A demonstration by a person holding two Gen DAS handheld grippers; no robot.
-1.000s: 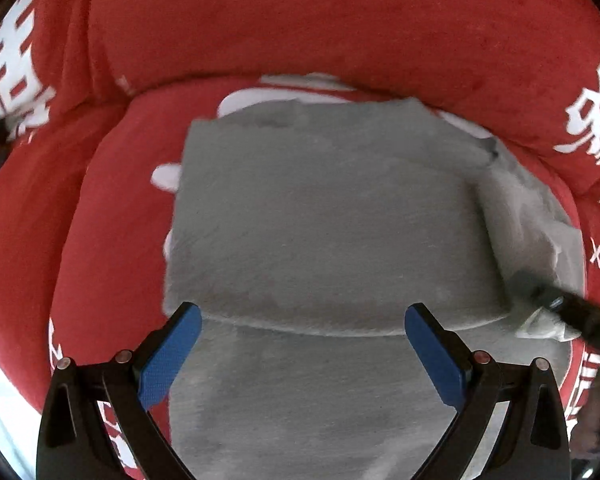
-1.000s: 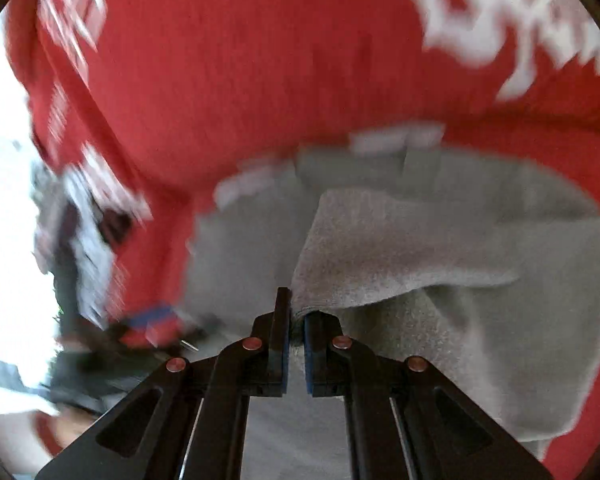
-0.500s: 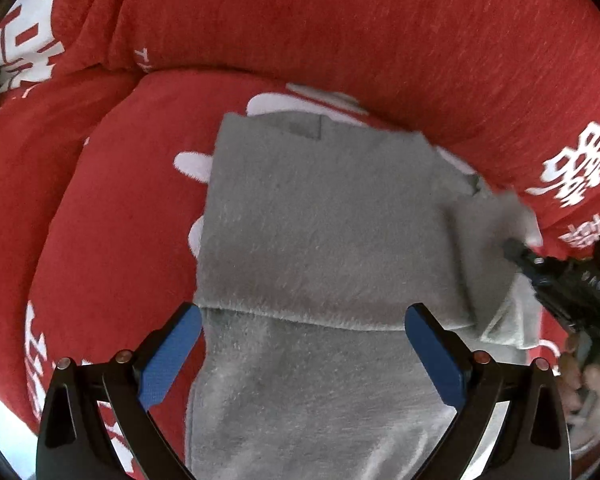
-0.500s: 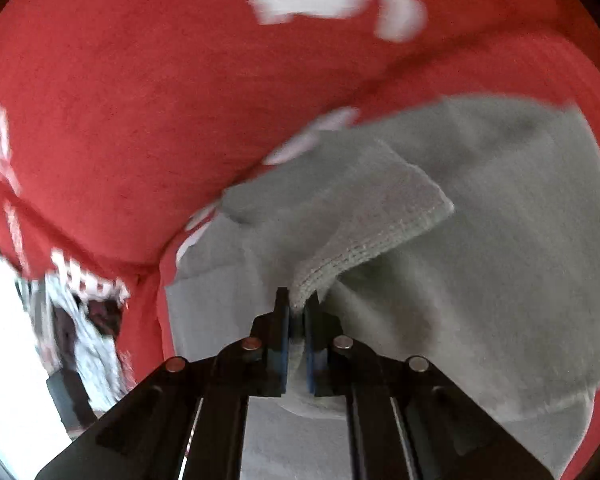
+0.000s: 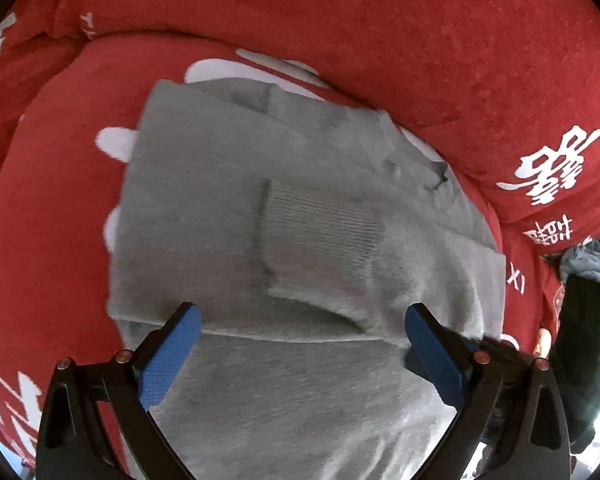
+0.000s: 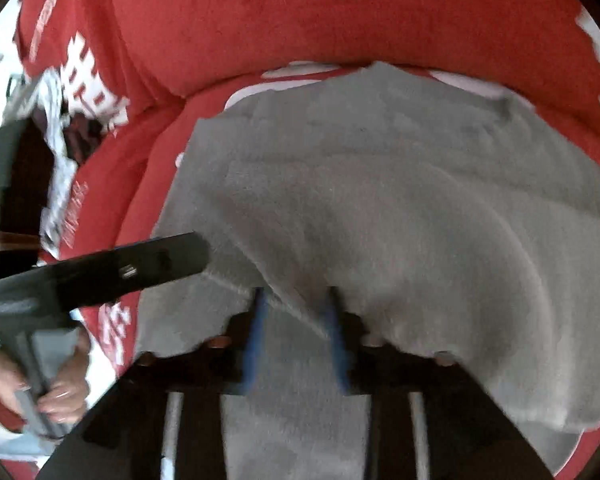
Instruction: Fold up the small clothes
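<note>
A small grey sweater (image 5: 228,208) lies on a red cushion (image 5: 52,216). Its right sleeve with the ribbed cuff (image 5: 320,236) lies folded across the body. My left gripper (image 5: 300,356) is open and empty, hovering over the sweater's lower part. In the right wrist view the sweater (image 6: 380,200) fills the middle. My right gripper (image 6: 296,320) has its jaws parted, and the folded sleeve edge drapes loosely over the fingertips. The left gripper's black finger (image 6: 140,264) reaches in from the left there.
A red back cushion with white characters (image 5: 380,20) rises behind the sweater. A dark object (image 5: 580,340) stands at the right edge beyond the cushion. The person's hand (image 6: 56,396) holds the left gripper's handle at the lower left.
My right gripper carried the sleeve leftward across the sweater's body, then opened and let it go. The sleeve now lies folded over the body. The left gripper stayed open.
</note>
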